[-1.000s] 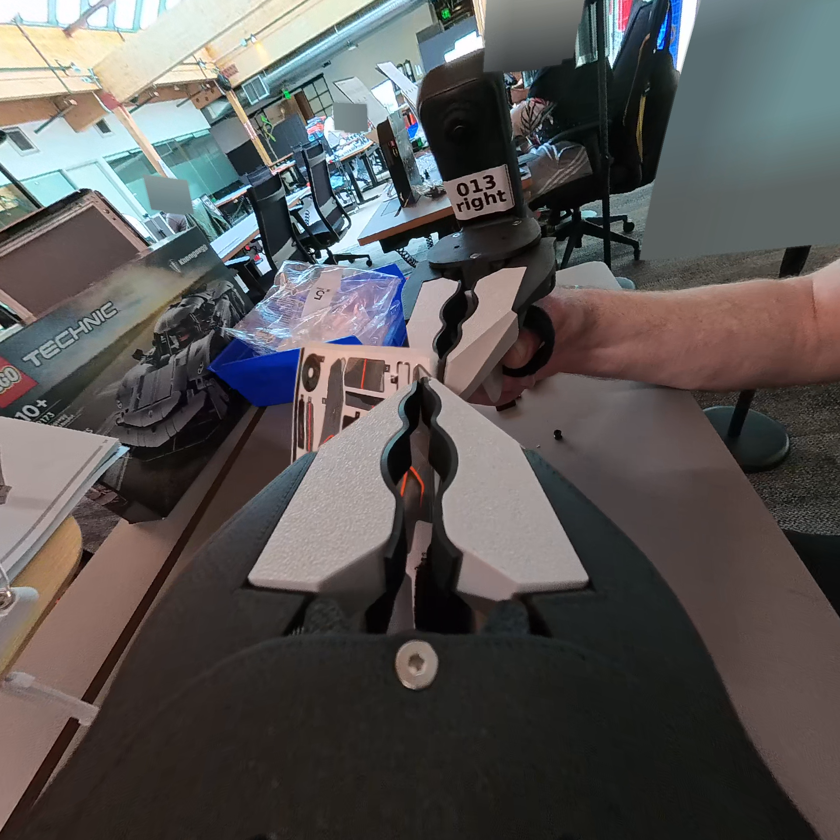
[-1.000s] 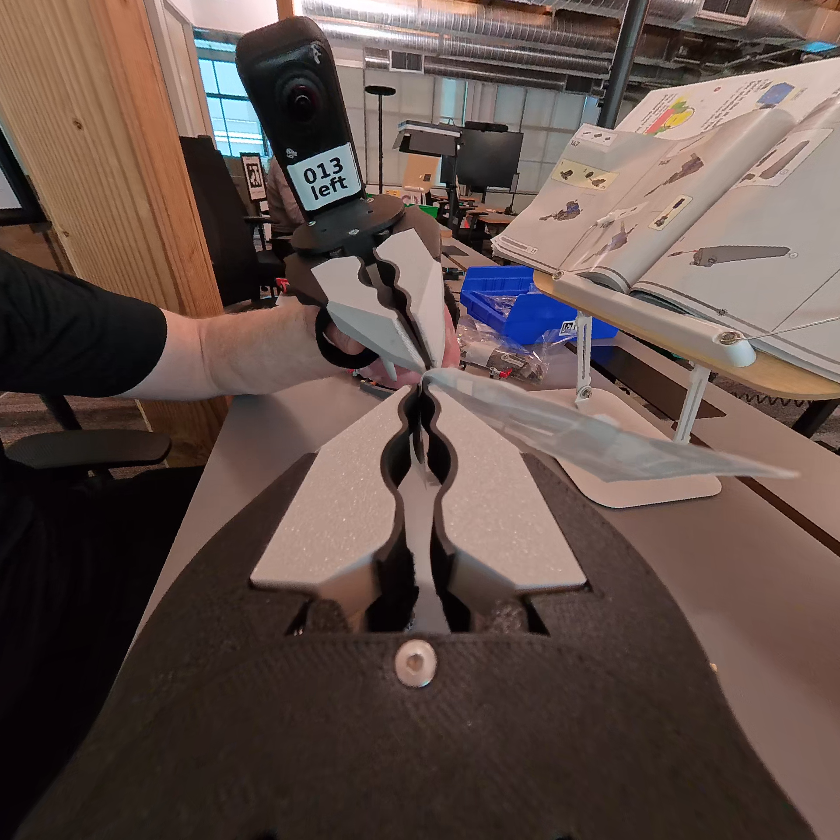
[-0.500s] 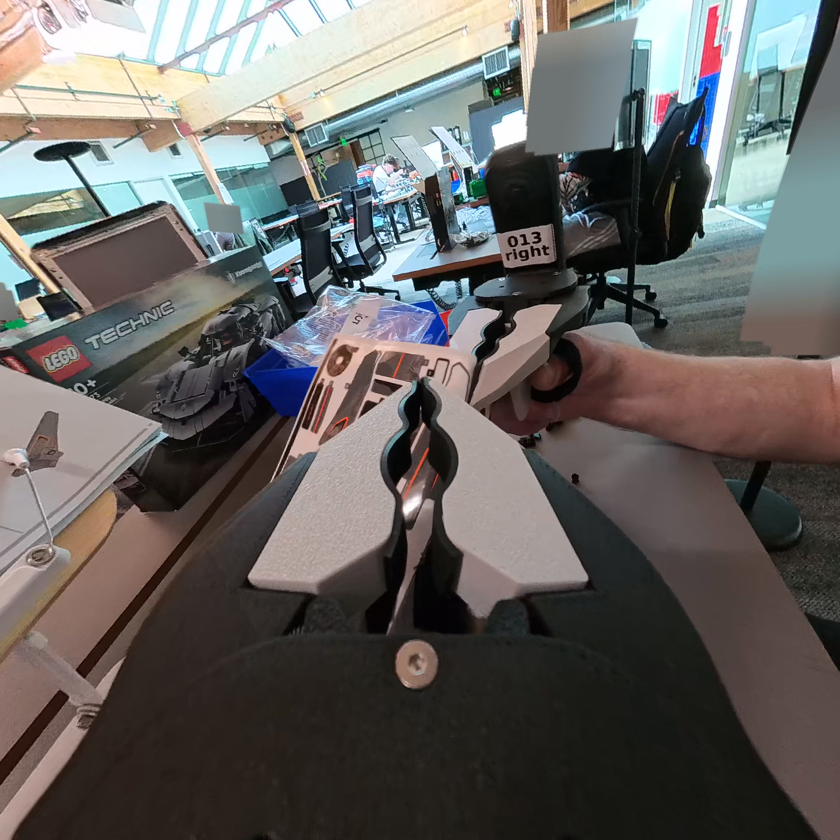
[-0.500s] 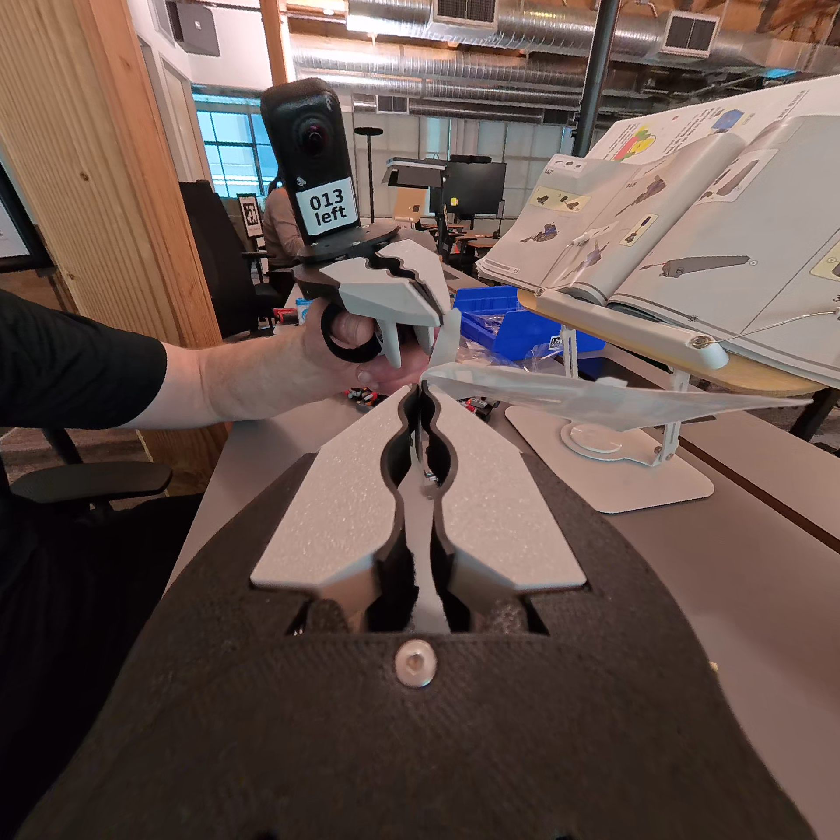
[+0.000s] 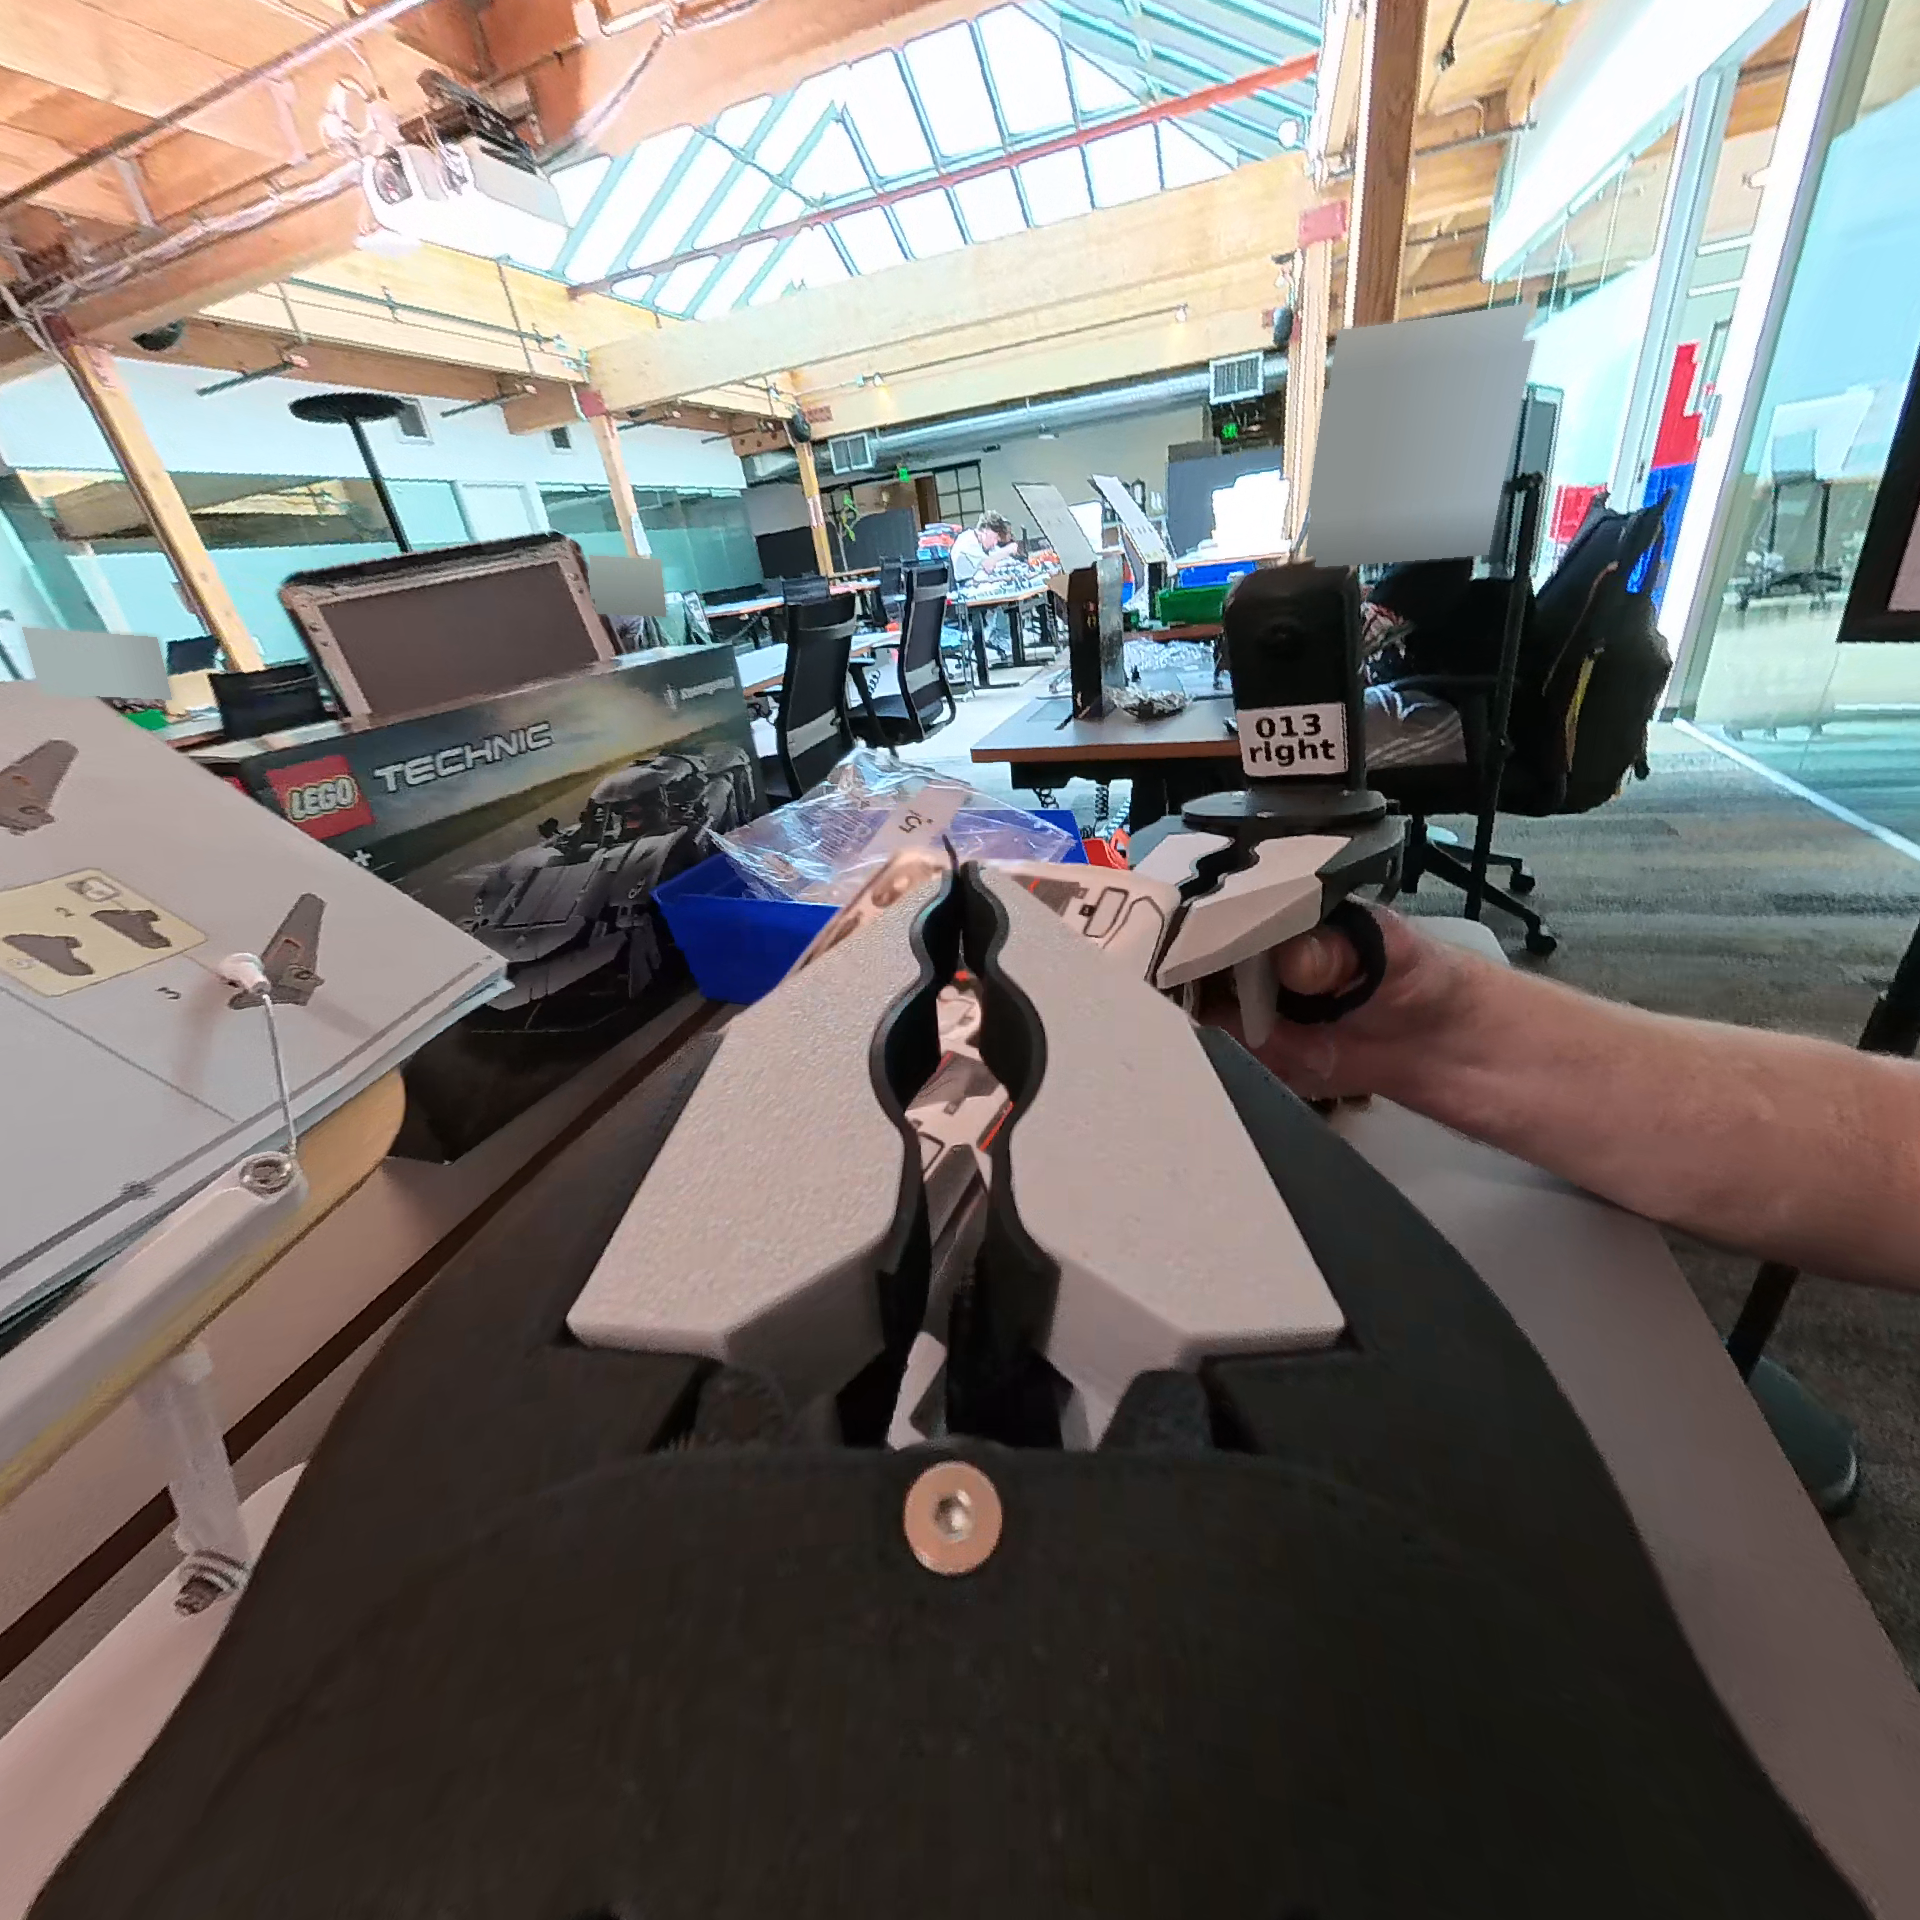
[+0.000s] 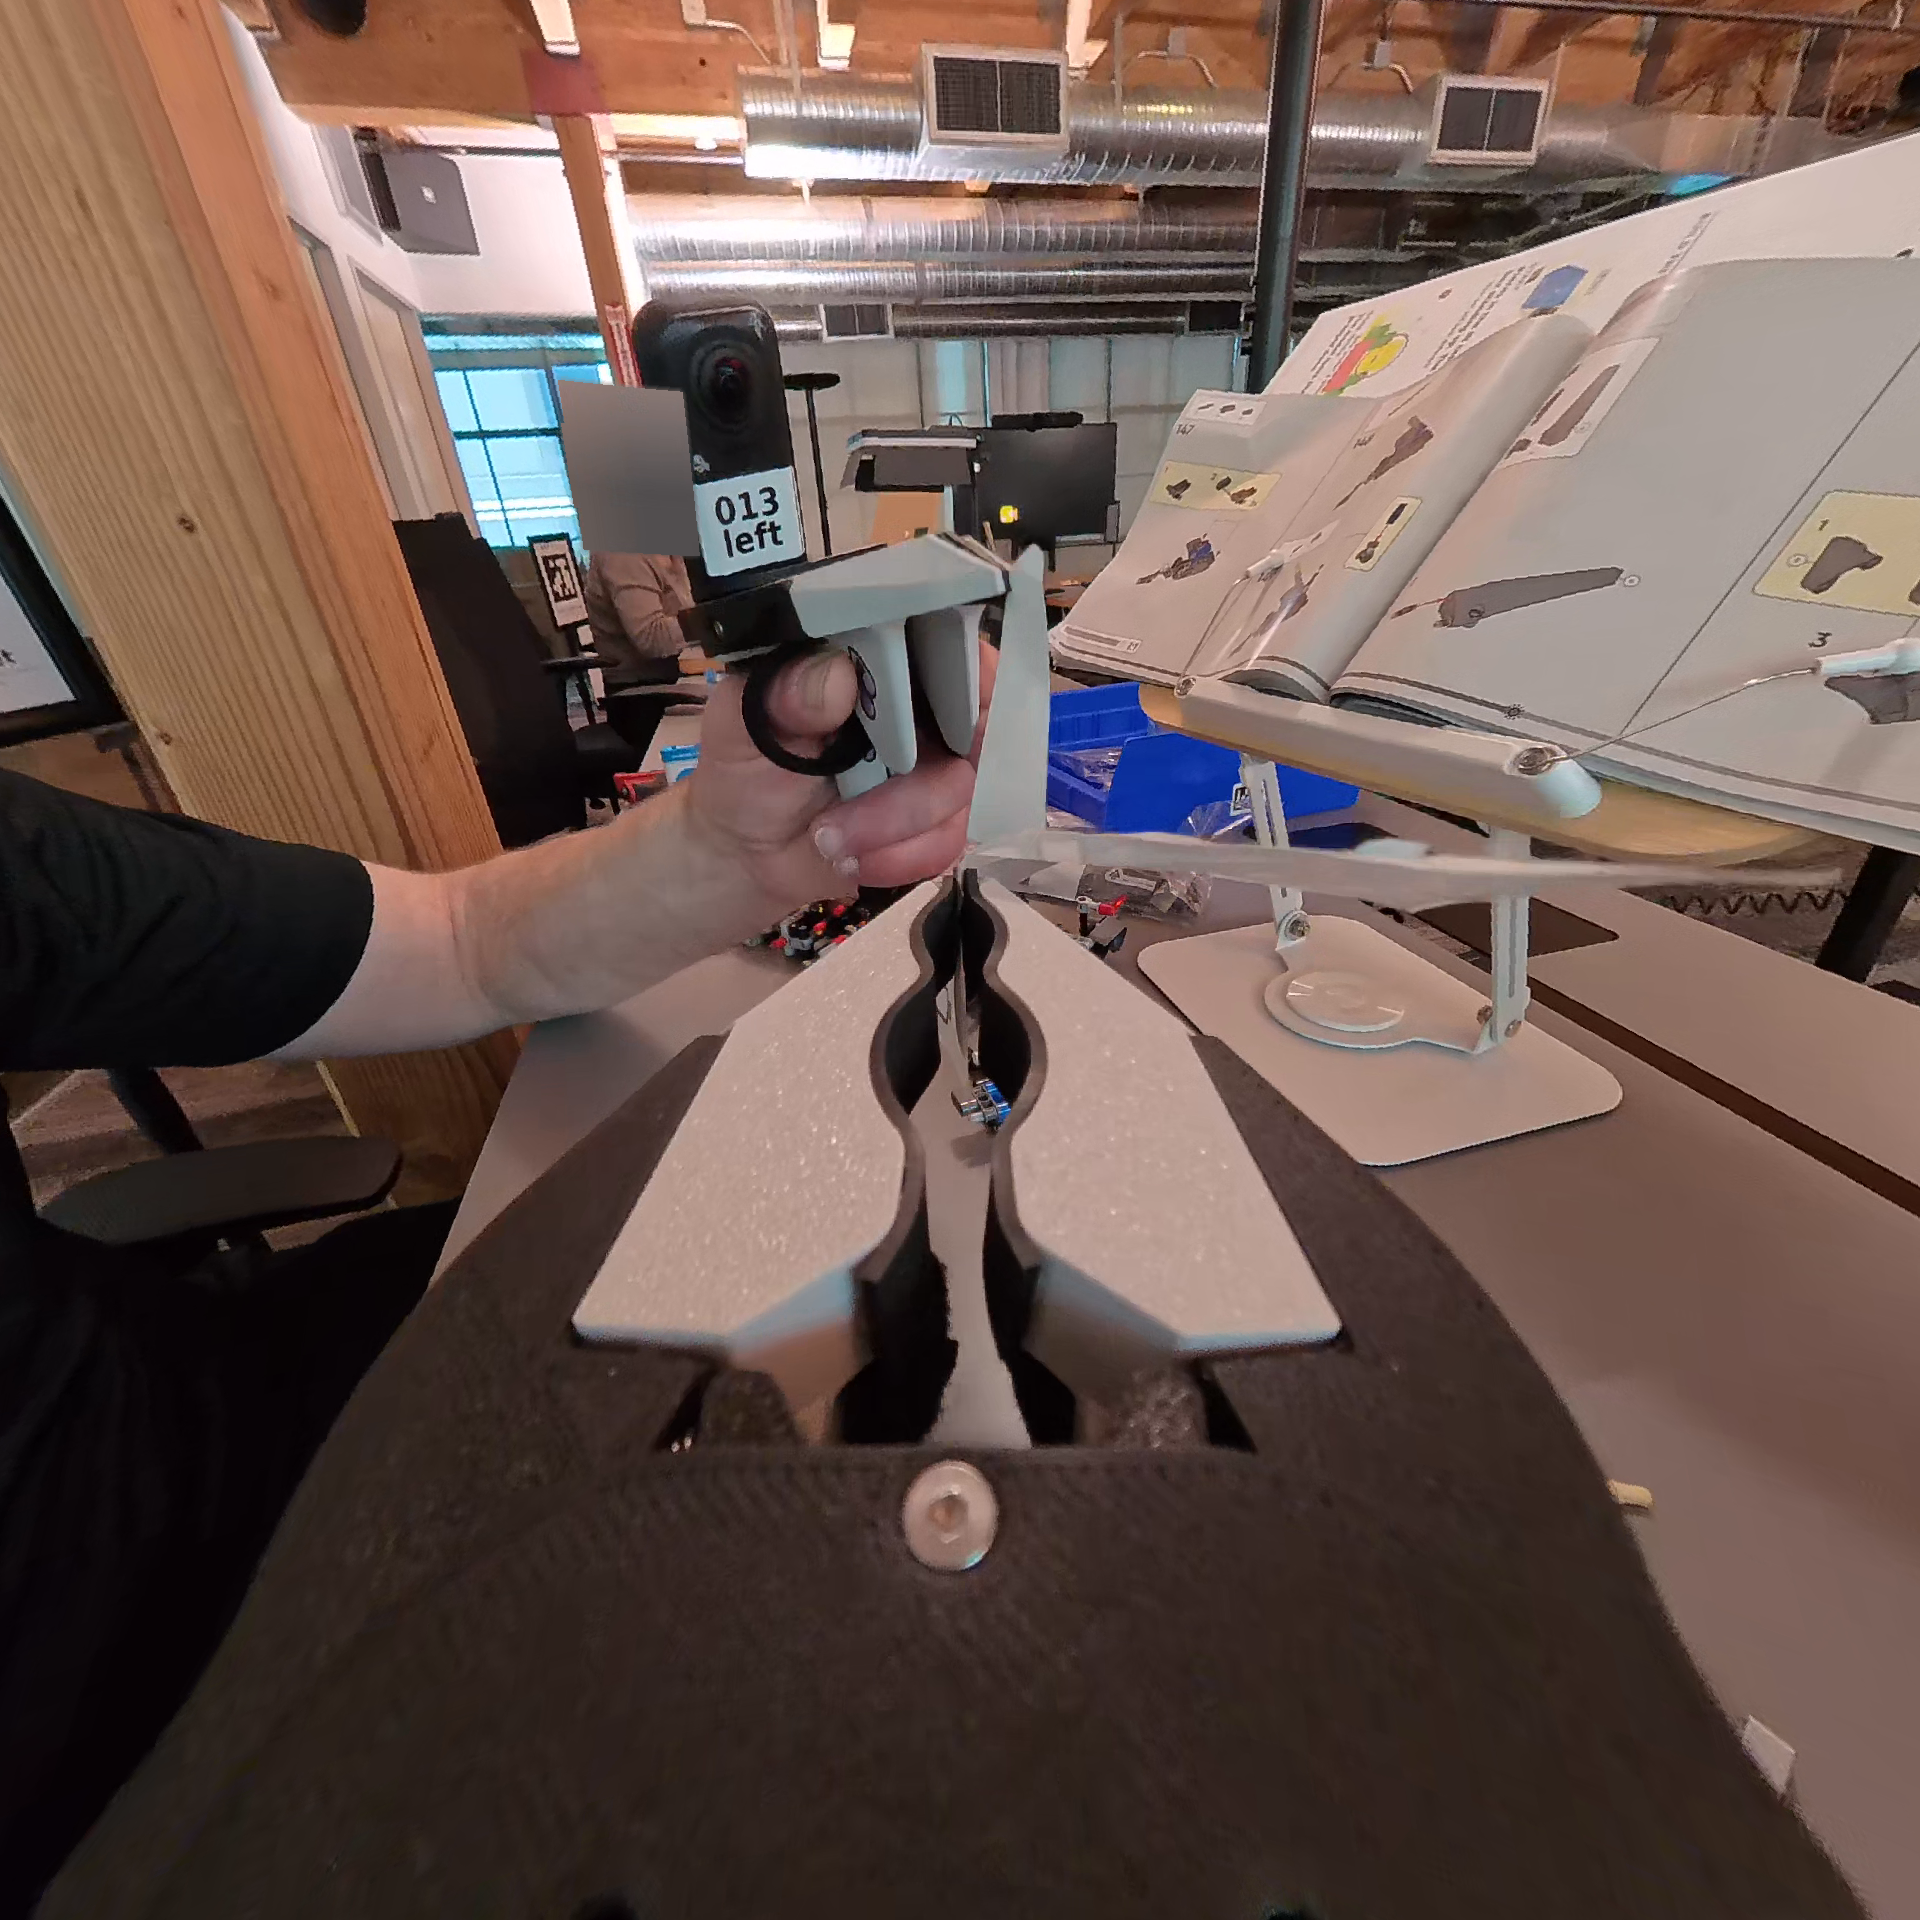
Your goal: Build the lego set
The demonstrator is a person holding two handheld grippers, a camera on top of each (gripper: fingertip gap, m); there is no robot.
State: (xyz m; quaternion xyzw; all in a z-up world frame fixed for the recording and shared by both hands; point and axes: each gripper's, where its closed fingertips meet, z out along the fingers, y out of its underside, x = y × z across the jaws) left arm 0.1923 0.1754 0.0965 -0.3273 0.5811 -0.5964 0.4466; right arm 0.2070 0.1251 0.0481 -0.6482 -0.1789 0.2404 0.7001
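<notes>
Together, both tongs on sticker sheet (image 5: 1091, 914).

The left gripper (image 5: 961, 883) has pale grey, finely speckled fingers with black inner edges on a black body, and the right gripper (image 6: 961, 883) matches it. The sticker sheet (image 5: 1081, 914) between them is white with black outlines and orange-red accents; its back shows plain pale grey. The desk (image 6: 1714, 1299) is light grey with a dark brown seam. Toward its far edge stand bright blue bins (image 5: 727, 925), one holding a clear, glinting plastic bag (image 5: 894, 831). The set box (image 5: 540, 831) is dark grey to black with a red logo patch. The instruction book (image 6: 1558, 540) has white pages with yellow panels and grey part drawings, on a white stand (image 6: 1382, 1049).
</notes>
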